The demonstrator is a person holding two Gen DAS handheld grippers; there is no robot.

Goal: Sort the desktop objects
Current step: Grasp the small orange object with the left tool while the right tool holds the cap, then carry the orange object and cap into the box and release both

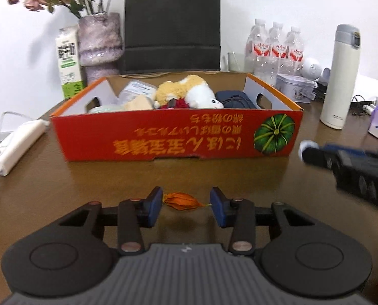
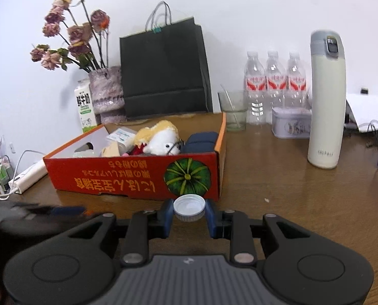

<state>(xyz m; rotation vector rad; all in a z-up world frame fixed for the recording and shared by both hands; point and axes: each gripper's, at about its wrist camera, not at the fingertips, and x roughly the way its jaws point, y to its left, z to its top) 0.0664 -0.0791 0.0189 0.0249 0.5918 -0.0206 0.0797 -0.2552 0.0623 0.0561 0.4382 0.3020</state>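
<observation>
Left hand-held gripper (image 1: 186, 207) partly open; orange dried pod (image 1: 182, 201) between pads, untouched. Right hand-held gripper (image 2: 189, 214) clamps white bottle cap (image 2: 189, 208) near red box (image 2: 127, 175).

The right gripper (image 2: 189, 218) pinches a white ribbed plastic bottle cap (image 2: 189, 207) between its blue pads, just before the red cardboard box (image 2: 127, 175) on the brown wooden table (image 2: 303, 203). A cream plush toy (image 2: 161, 138) lies inside the box.

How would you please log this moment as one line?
left tongs: open around orange husk on table | right tongs: shut on white cap | red box: ahead
</observation>
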